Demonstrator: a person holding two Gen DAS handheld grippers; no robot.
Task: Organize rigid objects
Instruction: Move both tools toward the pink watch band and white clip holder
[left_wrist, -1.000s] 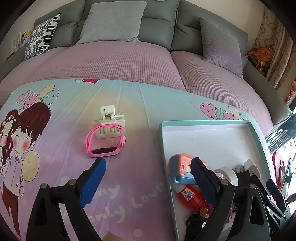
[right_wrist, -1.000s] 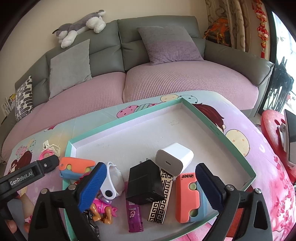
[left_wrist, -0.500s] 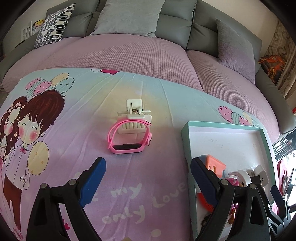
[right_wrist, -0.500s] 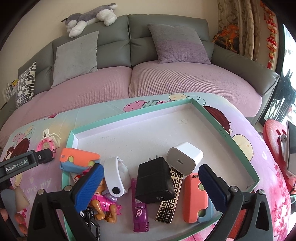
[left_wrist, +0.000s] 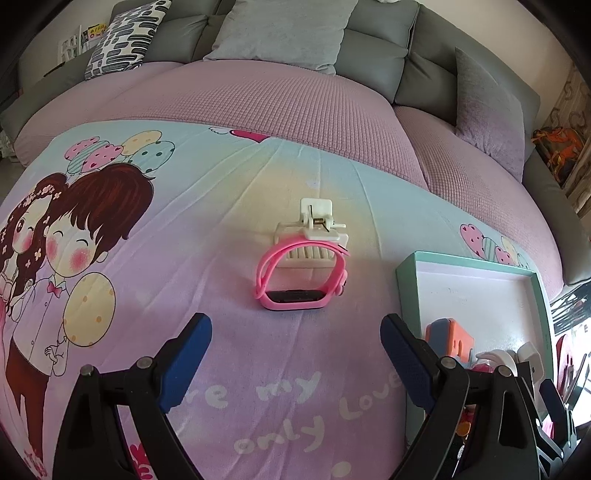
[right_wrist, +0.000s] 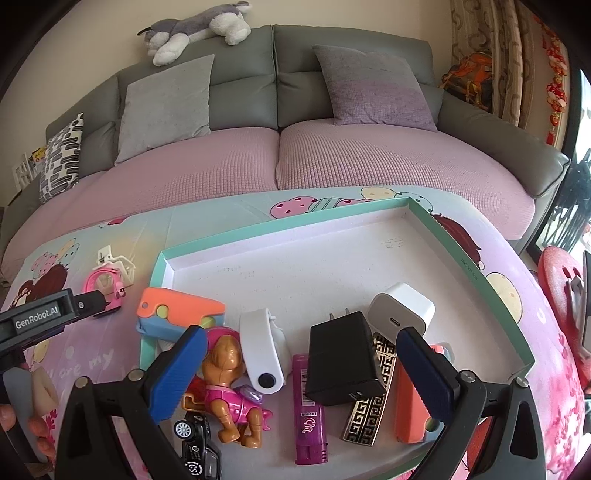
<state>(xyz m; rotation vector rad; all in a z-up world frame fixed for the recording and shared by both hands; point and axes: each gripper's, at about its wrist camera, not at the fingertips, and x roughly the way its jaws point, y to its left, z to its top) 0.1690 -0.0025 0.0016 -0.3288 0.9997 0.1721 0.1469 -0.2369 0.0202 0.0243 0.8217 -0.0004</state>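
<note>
Pink wristband (left_wrist: 300, 275) and white clip (left_wrist: 314, 232), lying touching each other on the cartoon-printed cloth (left_wrist: 221, 229) that covers the desk, are the two rigid things remaining outside the teal-rimmed tray (left_wrist: 406, 280). Left hand-held gripper (left_wrist: 295, 347) is hanging above the cloth with its blue pads spread wide and nothing between them; the wristband is sitting ahead of the gap, apart from both pads, with the clip just behind it.

To the right, the tray is already holding the sorted pieces. Along its near side are lying an orange-and-blue block (right_wrist: 177, 314), a toy puppy (right_wrist: 231, 387) with a small black car (right_wrist: 197, 446) beside it, a white band (right_wrist: 260, 350), a purple lighter (right_wrist: 308, 410), a black charger (right_wrist: 343, 358), a patterned gold lighter (right_wrist: 369, 398), a white charger (right_wrist: 402, 308) and an orange case (right_wrist: 410, 402). Right hand-held gripper (right_wrist: 295, 369) is hovering over this row, its pads likewise standing apart and gripping nothing.

Step in hand, as judged: reaching for the wristband. The next move is calling for lowering the left pads to either side of the band, closing on it without catching the clip, then carrying it right to the free far part of the tray.
</note>
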